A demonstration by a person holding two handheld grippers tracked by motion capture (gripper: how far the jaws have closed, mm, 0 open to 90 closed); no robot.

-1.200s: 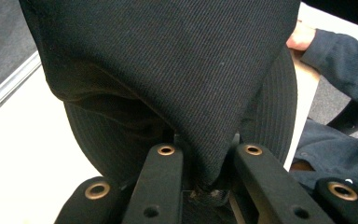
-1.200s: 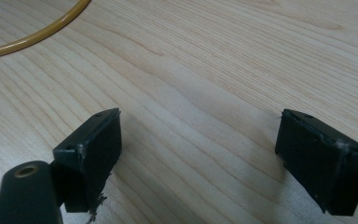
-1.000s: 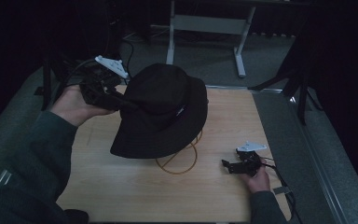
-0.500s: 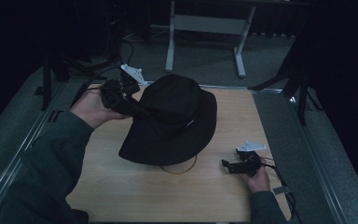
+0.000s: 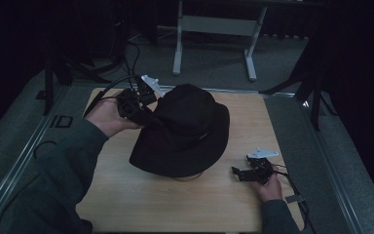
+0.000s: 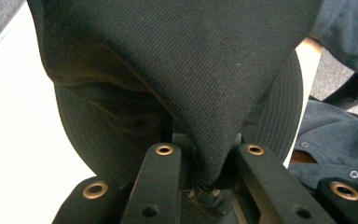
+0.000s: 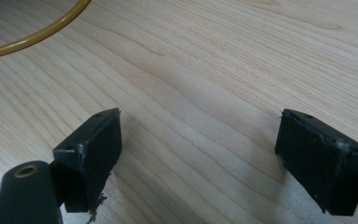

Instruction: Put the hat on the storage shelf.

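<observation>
Basically the black bucket hat [image 5: 182,134] sits mid-desk [image 5: 126,195], covering most of a yellow ring [image 7: 32,32], w/ the left gripper [image 5: 148,114] pinching a fold of its crown on the far-left side, so the hat extends from those jaws toward the desk centre. Right gripper [image 5: 238,173] rests near the front-right corner, jaws spread w/ nothing between; left is clearly nearer.

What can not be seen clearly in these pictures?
- Yellow ring: right gripper view, cut off by the frame edge; high view, hidden under the black hat.
- Left gripper fingertips: both views, buried in hat fabric.
- Table: near edge, cut off in the high view.
</observation>
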